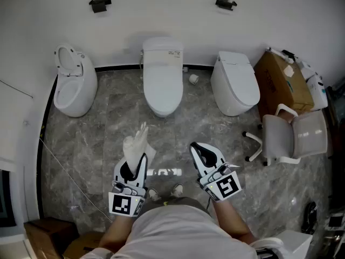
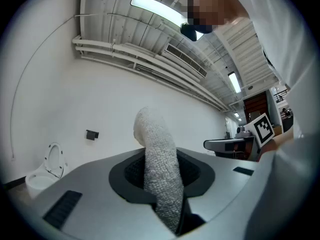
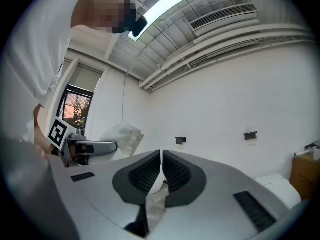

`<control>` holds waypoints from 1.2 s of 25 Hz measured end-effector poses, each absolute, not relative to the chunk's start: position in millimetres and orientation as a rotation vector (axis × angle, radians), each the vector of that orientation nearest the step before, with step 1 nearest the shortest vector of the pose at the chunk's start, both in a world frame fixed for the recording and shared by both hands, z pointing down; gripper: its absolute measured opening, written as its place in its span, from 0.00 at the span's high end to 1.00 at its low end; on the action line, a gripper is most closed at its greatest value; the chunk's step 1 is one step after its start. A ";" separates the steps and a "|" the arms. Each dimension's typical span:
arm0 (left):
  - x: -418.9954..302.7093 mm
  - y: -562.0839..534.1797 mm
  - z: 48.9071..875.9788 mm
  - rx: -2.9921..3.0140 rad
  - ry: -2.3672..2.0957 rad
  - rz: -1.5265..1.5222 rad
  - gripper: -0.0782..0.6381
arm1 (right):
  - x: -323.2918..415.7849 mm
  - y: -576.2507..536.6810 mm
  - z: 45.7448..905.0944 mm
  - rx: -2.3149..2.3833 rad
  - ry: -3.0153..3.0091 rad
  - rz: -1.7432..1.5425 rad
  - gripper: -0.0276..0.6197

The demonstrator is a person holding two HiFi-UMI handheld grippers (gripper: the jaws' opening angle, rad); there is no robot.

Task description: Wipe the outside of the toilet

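Wiping looks not yet begun: the left gripper (image 1: 141, 159) clamps a white cloth (image 1: 135, 140), the right gripper (image 1: 196, 147) is closed on nothing, and the middle toilet (image 1: 163, 85), at the floor's (image 1: 108, 125) far edge, needs approaching next.

Head view: I see bright, even overhead light, with only soft shadows on the grey floor (image 1: 108, 123) round the middle toilet (image 1: 163, 82). Both gripper views are fisheye, with black corners and bowed straight lines; the ceiling strip light (image 2: 157, 9) blows out white. The cloth (image 2: 160, 169) reads sharp, the crinkled film (image 3: 155, 209) soft.
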State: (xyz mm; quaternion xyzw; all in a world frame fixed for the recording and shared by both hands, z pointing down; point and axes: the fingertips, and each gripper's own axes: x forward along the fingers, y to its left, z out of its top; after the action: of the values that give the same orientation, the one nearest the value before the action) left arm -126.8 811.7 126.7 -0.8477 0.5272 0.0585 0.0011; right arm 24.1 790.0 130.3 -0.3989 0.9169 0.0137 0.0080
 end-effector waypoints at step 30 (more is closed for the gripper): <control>-63.0 716.1 154.2 -2.604 1.769 0.114 0.73 | 91.7 699.7 171.8 -1.127 2.912 -0.071 0.88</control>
State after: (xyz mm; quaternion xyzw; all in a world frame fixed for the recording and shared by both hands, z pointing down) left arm -63.0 716.1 154.2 -0.8266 0.5616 0.0361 -0.0042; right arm 91.7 699.7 171.8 -0.3607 0.9324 -0.0229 0.0090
